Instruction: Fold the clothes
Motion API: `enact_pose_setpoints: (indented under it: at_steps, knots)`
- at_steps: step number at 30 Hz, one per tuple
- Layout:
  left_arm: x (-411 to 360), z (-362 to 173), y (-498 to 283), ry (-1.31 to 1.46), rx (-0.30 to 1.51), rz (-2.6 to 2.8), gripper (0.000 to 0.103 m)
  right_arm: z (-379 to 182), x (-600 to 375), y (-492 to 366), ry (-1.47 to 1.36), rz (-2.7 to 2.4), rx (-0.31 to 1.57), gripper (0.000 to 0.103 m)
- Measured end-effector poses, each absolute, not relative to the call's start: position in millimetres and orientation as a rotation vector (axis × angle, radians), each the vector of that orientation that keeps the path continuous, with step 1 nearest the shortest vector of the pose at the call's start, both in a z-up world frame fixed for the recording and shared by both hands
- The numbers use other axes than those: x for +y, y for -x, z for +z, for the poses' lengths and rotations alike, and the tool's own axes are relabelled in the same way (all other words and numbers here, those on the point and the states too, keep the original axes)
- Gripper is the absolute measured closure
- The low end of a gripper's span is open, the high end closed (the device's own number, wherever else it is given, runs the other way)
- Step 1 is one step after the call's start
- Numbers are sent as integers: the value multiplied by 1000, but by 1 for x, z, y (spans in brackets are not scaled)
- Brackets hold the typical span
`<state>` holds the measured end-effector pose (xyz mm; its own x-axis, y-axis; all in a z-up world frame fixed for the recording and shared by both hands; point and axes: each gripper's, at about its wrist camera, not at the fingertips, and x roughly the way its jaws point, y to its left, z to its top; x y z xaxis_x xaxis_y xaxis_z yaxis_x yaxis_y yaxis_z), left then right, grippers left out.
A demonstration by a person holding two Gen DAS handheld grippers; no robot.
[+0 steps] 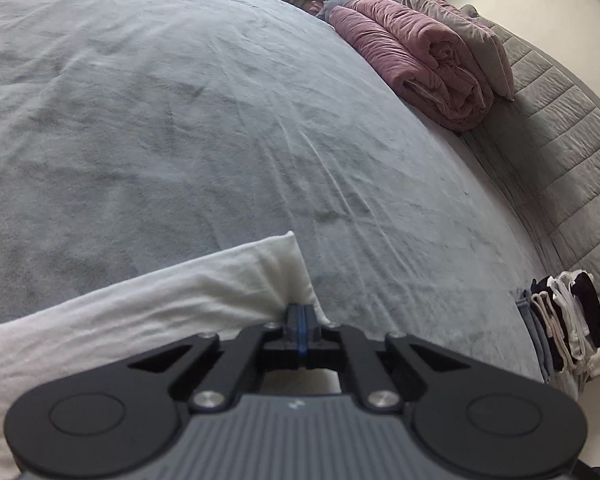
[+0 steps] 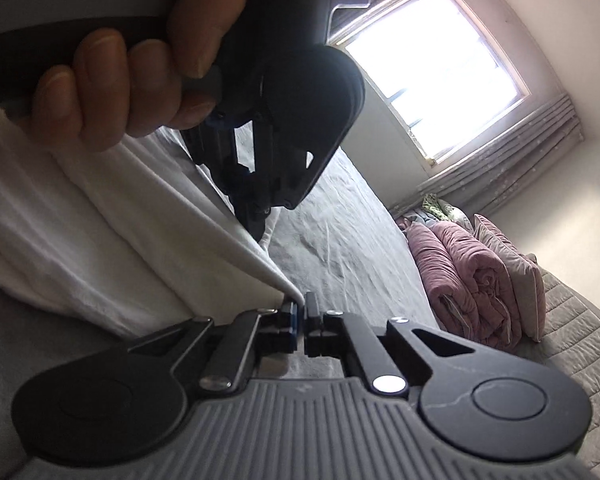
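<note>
Left gripper (image 1: 301,314) pinches corner of white garment (image 1: 140,304) on grey bedsheet (image 1: 180,120). Right gripper (image 2: 300,312) clamps another garment edge; left hand (image 2: 112,80) above.

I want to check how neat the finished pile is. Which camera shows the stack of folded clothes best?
The left wrist view. The stack of folded clothes sits at the bed's far right edge, unobstructed, with dark, white and grey layers visible. The right wrist view does not show it at all.
</note>
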<state>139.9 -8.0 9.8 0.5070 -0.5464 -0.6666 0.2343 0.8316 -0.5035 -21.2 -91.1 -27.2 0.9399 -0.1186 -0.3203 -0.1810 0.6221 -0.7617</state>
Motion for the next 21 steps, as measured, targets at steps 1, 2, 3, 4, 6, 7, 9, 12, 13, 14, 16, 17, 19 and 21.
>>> enact_pose_setpoints:
  at_steps: [1, 2, 3, 4, 6, 7, 9, 12, 13, 14, 16, 17, 19, 21]
  knots:
    - [-11, 11, -138, 352, 921, -478, 100, -26, -91, 25, 902, 40, 358, 102]
    - [-14, 13, -136, 326, 914, -471, 100, -25, -90, 29, 900, 42, 357, 102]
    - [-16, 14, -134, 306, 908, -467, 100, -25, -90, 33, 899, 45, 357, 102]
    - [-16, 14, -133, 299, 905, -467, 100, -24, -91, 35, 898, 48, 359, 102]
    - [-14, 12, -134, 306, 907, -471, 100, -23, -93, 40, 896, 53, 364, 102]
    - [-13, 12, -135, 307, 909, -474, 100, -22, -94, 42, 896, 55, 365, 102]
    - [-12, 12, -135, 303, 908, -475, 100, -21, -96, 44, 902, 59, 366, 102]
    - [-14, 13, -134, 291, 907, -471, 100, -19, -99, 48, 913, 68, 371, 102]
    - [-15, 13, -134, 292, 908, -472, 100, -19, -99, 51, 917, 72, 374, 102]
    - [-14, 13, -135, 293, 909, -473, 100, -18, -101, 53, 920, 76, 378, 102]
    - [-14, 13, -135, 293, 908, -474, 100, -17, -103, 55, 923, 81, 383, 102]
    - [-14, 13, -135, 291, 907, -473, 100, -17, -105, 55, 924, 83, 386, 102]
    - [-15, 13, -134, 286, 906, -472, 100, -16, -109, 51, 926, 84, 389, 103]
    - [-16, 13, -134, 283, 905, -471, 100, -16, -111, 49, 921, 84, 392, 103]
